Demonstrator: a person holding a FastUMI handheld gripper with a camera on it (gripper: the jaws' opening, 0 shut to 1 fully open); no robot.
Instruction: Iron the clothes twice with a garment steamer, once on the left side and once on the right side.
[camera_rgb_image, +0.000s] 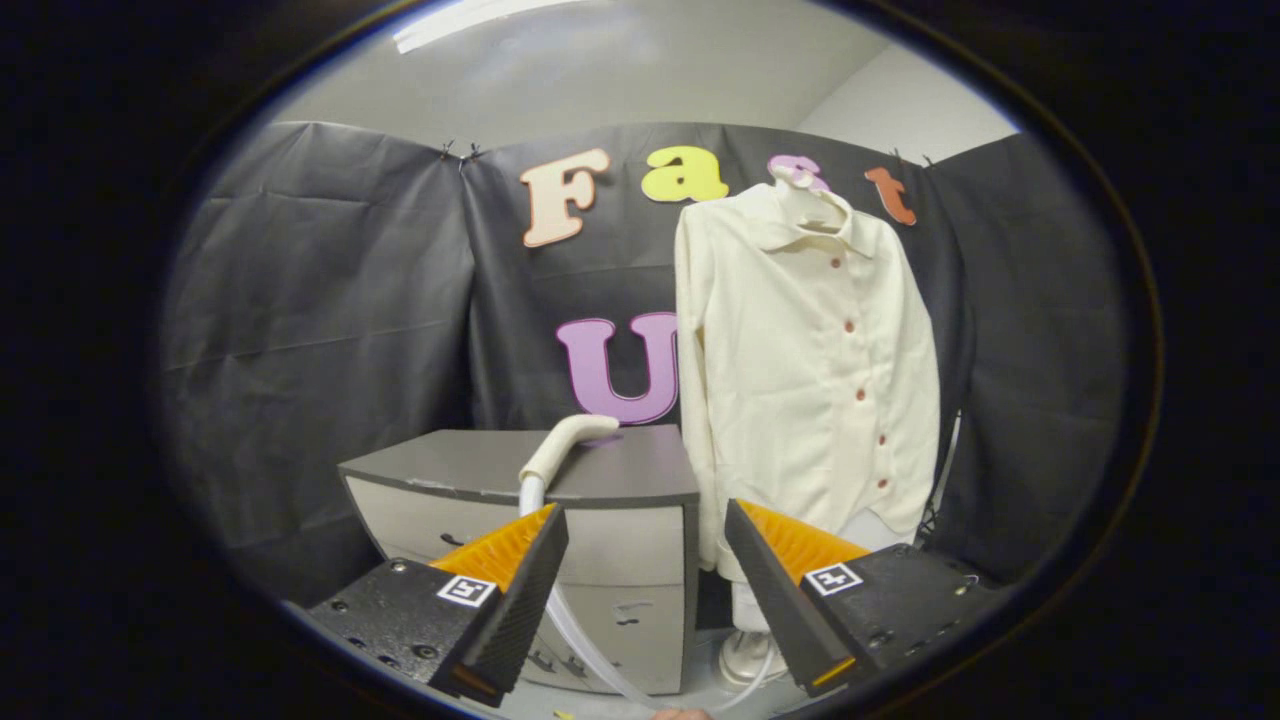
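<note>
A cream long-sleeved shirt (810, 380) with reddish buttons hangs on a white hanger (800, 195) against the booth wall, beyond and slightly right of my fingers. The white steamer head (565, 445) lies on top of a grey drawer cabinet (600, 480), just beyond my left finger. Its clear hose (575, 630) runs down the cabinet front toward a white base (745, 655) on the floor below the shirt. My gripper (645, 555) is open, with nothing between its fingers.
The grey cabinet stands left of the shirt, with its drawer fronts facing me. Black cloth walls close in the booth behind and on both sides. Pale floor (690, 695) shows low between the fingers.
</note>
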